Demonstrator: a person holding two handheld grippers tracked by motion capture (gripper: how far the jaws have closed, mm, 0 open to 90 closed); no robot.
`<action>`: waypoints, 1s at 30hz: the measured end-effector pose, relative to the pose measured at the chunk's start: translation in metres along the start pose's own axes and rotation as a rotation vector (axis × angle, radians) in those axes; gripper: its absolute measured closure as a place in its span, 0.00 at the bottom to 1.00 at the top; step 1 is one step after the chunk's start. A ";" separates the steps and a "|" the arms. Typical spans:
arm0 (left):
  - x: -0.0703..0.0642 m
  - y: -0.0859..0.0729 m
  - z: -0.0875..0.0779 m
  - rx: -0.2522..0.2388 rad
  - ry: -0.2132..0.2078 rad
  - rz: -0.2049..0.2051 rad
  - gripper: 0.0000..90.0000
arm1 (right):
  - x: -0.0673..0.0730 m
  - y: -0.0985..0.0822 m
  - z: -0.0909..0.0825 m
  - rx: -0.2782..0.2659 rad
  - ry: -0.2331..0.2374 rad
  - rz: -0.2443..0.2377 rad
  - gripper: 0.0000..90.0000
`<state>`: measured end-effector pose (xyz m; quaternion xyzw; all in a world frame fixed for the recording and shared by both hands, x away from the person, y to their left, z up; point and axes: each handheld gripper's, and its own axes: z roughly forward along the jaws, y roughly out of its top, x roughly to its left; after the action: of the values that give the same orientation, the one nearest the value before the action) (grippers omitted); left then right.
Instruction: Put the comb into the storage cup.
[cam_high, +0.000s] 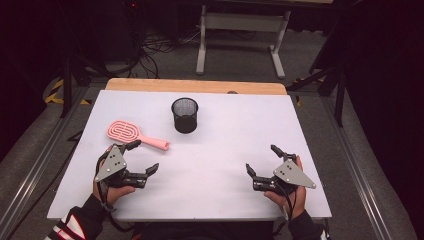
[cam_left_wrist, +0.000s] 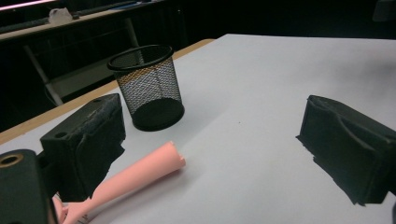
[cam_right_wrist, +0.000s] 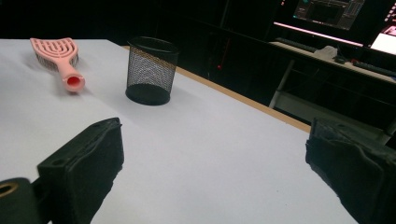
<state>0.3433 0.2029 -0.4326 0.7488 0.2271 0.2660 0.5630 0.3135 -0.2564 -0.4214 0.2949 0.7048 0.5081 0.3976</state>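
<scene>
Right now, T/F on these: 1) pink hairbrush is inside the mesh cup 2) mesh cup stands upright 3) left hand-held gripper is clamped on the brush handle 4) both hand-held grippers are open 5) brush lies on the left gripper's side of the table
1) False. The pink hairbrush lies flat on the white table, beside the black mesh pen cup.
2) True.
3) False. The left hand-held gripper is open; the handle end lies by one jaw, not pinched.
4) True. The right hand-held gripper is open too, nothing between its jaws.
5) True.
</scene>
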 end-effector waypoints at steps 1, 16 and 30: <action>0.000 0.000 0.000 0.000 0.000 0.000 0.09 | 0.000 0.000 0.000 0.000 0.000 0.000 0.06; 0.006 -0.006 0.000 0.028 -0.004 -0.040 0.22 | -0.002 0.000 0.002 0.011 0.006 0.016 0.06; 0.020 0.001 0.006 0.057 -0.008 -0.036 0.47 | -0.002 0.000 0.004 0.014 0.011 0.008 0.06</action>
<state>0.3625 0.2108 -0.4306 0.7615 0.2457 0.2464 0.5469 0.3176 -0.2560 -0.4216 0.2979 0.7093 0.5062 0.3897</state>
